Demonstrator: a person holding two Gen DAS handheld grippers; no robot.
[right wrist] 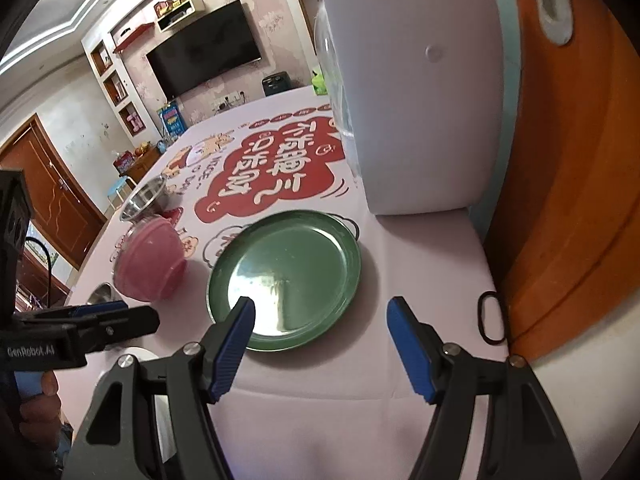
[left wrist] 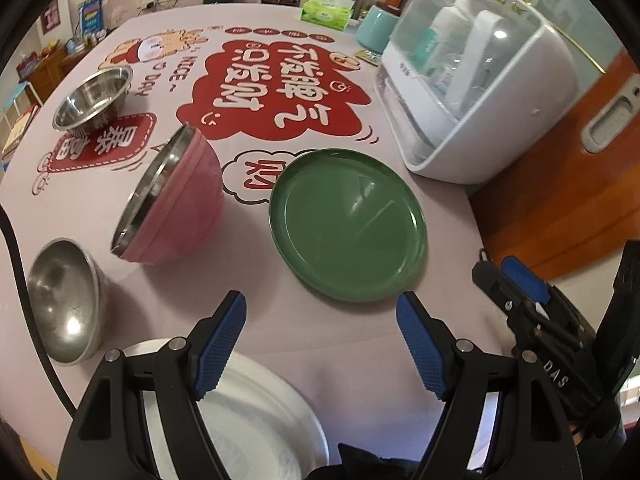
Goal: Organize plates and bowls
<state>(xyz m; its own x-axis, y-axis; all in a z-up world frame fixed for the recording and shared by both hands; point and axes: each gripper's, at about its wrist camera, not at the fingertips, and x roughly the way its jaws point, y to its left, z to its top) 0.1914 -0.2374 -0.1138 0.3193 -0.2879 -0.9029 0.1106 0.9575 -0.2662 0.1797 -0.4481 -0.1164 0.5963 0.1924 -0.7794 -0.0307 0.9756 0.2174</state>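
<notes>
Steel bowl, near left: a plain round stainless steel bowl (left wrist: pixel 66 300) lies tipped on its side at the left edge of the counter (left wrist: pixel 360 360), its hollow facing the camera.
Steel bowl, far left: a second small stainless steel bowl (left wrist: pixel 94 100) stands upright further back, on the printed pink cloth (left wrist: pixel 280 92) with red patches and white lettering.
Pink bowl: a round pink bowl with a steel lining (left wrist: pixel 172 200) is tilted on its side between the two steel ones and the plate, its rim turned left.
White plate: a round white plate (left wrist: pixel 256 416) lies at the near edge, partly under the left gripper.
Left gripper (left wrist: pixel 320 344): black frame, blue ribbed pads, jaws wide apart, nothing between them; it hangs over bare cloth just short of the green plate.
Green plate: a flat round green plate (left wrist: pixel 348 224) rests on the counter right of the pink bowl, apart from it.
Right gripper (right wrist: pixel 320 344): jaws spread wide and empty; its left pad overlaps the near rim of the green plate in the right wrist view, contact cannot be told.
Dish cabinet: a white countertop box with a clear domed lid (left wrist: pixel 472 80) stands to the right, behind the plate.
Hair tie: a thin black loop (right wrist: pixel 491 318) lies near the counter's right edge.
</notes>
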